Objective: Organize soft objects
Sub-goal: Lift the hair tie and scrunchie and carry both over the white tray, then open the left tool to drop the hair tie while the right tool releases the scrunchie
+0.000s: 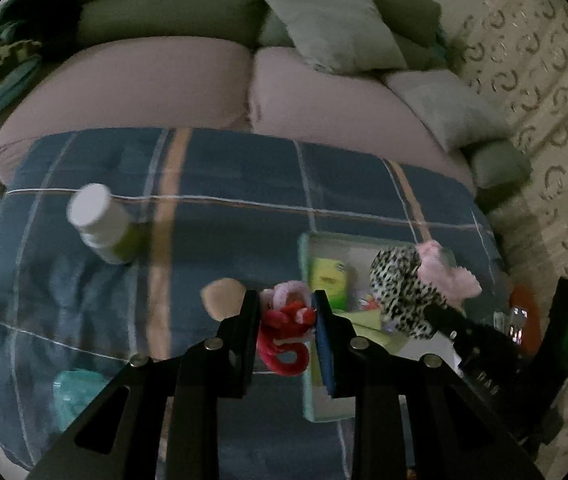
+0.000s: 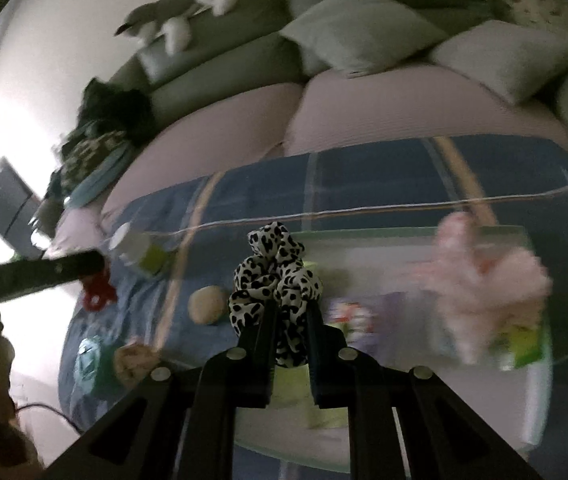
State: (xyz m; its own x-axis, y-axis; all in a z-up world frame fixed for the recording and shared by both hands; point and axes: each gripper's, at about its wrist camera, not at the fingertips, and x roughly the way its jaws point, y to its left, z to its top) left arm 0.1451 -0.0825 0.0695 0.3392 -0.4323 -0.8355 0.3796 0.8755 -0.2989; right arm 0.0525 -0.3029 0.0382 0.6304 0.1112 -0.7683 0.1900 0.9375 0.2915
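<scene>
Scrunchies gripped, both hands

Leopard scrunchie [image 2: 273, 280]: light, squashy; right gripper [image 2: 290, 320] pinches its lower fold, above the tray [image 2: 404, 236]. Red plush [image 1: 284, 334] sits between the left gripper [image 1: 286, 320] fingers, probably clamped. Pinch bunched fabric. Bottle [image 1: 101, 224] well apart.

This is a living room in a home. A big sofa [image 1: 155, 92] with soft pillows [image 1: 340, 28] fills the back. A blue checked blanket [image 1: 223, 208] covers the tabletop in front of it. A patterned curtain [image 1: 544, 80] hangs at the side.
</scene>
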